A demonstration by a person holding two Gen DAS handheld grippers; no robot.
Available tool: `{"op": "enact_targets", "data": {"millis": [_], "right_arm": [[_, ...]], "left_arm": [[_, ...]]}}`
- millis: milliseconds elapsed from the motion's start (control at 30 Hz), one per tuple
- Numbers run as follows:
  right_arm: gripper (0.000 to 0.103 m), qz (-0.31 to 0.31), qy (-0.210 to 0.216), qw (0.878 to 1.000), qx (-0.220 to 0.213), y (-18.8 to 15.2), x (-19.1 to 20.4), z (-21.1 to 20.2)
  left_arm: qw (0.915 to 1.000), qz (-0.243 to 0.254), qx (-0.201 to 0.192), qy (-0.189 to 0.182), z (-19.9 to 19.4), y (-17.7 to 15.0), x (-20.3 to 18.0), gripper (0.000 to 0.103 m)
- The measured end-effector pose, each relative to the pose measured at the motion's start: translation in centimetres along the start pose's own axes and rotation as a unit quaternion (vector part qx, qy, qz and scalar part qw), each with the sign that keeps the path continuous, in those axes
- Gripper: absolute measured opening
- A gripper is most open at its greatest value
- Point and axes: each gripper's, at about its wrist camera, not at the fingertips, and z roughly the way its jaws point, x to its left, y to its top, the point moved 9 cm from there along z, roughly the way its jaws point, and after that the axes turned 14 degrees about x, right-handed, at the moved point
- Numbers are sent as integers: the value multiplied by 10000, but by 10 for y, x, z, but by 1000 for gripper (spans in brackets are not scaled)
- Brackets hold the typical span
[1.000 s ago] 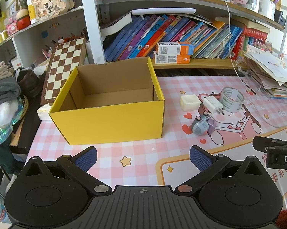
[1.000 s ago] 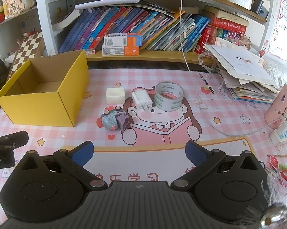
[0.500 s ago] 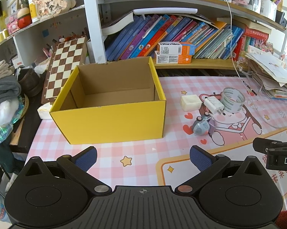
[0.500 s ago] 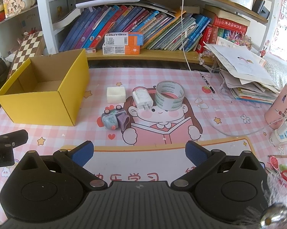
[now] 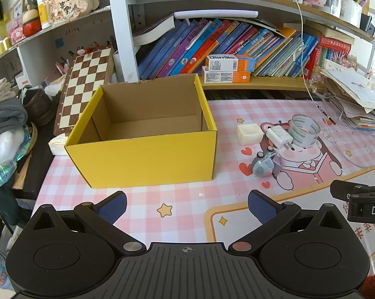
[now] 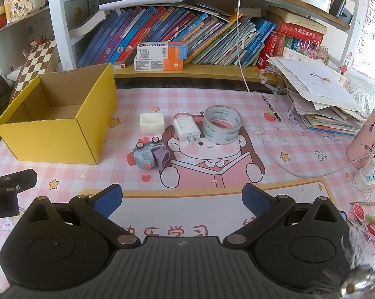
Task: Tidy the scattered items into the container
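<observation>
Almost nothing is shifting since a second ago: both views are holding nearly the same framing, with the yellow box (image 5: 147, 144) sitting a touch higher in the left wrist picture, so the left gripper (image 5: 186, 208) is only drifting slightly. That suggests the tidying is not yet under way and both hands are still lining up.

Both tools are hovering above the near edge of the pink checked desk mat (image 6: 299, 129), tongs spread wide apart and holding nothing; the right gripper (image 6: 182, 199) is facing the scattered items. The box is standing open and empty toward the left edge of the mat, in front of the bookshelf. To its right, around the middle of the mat, four things are lying close together: a white block (image 6: 151, 122), a white charger plug (image 6: 186, 127) just beside a tape roll (image 6: 222, 124), and nearer the front a small grey toy (image 6: 147, 156).

Judging by position, the right gripper is best placed to take the toy or the block first, then carry it left over the box's rim.
</observation>
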Motion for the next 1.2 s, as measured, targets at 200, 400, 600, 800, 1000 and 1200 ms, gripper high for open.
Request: {"op": "enact_targets", "data": {"millis": [200, 400, 600, 800, 1000, 1200], "right_arm": [[103, -1, 13, 10000, 28, -1, 0, 1], [103, 16, 33, 10000, 53, -2, 1, 2], [103, 45, 56, 9999, 80, -3, -1, 4], [103, 66, 96, 9999, 114, -3, -2, 7], [103, 21, 138, 9998, 174, -3, -3, 11], [103, -44, 186, 9995, 235, -2, -6, 16]], "left_arm": [[10000, -9, 19, -24, 2, 0, 0, 103], [10000, 21, 42, -38, 2, -1, -2, 103], [9999, 64, 70, -38, 3, -1, -5, 103], [9999, 91, 108, -33, 5, -2, -7, 103], [9998, 112, 166, -48, 7, -3, -10, 103], [9997, 108, 217, -63, 10, -3, -16, 103]]}}
